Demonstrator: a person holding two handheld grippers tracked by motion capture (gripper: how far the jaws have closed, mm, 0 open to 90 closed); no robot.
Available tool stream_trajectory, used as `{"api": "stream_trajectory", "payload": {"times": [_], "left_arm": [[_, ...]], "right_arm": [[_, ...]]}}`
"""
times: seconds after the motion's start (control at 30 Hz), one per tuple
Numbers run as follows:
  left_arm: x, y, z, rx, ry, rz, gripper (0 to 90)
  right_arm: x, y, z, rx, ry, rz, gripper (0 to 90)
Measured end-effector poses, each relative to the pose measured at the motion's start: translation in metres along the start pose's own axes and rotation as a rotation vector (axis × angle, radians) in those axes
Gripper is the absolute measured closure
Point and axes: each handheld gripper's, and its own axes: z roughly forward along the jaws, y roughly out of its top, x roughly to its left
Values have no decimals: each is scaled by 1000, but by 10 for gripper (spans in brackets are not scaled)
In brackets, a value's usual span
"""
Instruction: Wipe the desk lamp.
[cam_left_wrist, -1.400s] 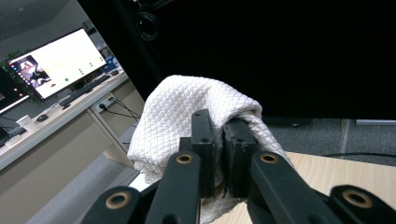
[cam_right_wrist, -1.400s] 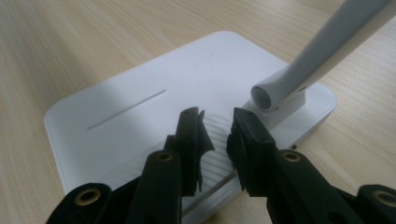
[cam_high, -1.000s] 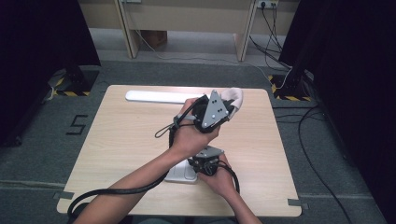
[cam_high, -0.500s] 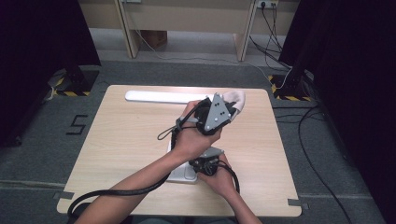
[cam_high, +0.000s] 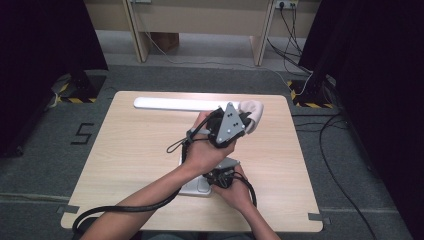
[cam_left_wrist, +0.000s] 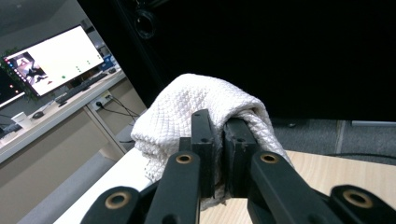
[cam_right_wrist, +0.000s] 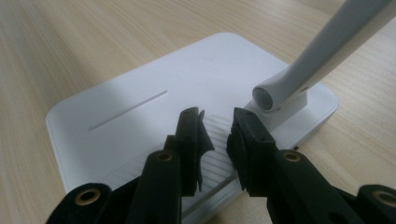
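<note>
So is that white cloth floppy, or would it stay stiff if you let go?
Probably floppy: the white cloth bunches and folds over the left gripper, whose jaws pinch it. It looks light and soft, with a waffle weave, so it likely wouldn't slip easily. Let go, it would probably slump onto the table.

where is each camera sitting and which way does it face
High view: above the person's side of the table, facing forward and down; both forearms, the left gripper and right gripper show.
Left gripper view: rides that gripper, looking along its jaws shut on a white cloth toward a dark curtain.
Right gripper view: rides that gripper, looking down past its jaws at the white lamp base and arm.
Shared: the high and left gripper views both show the cloth.
</note>
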Motion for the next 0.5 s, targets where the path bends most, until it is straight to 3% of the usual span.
{"api": "stream_trajectory", "payload": {"times": [0.27,0.5], "left_arm": [[10,-7,-45,-39,17,-29,843],[26,-30,-88,-40,60,-86,844]], "right_arm": [[-1,0,0,-2,2,-2,728],[0,0,0,-2,2,-1,728]]}}
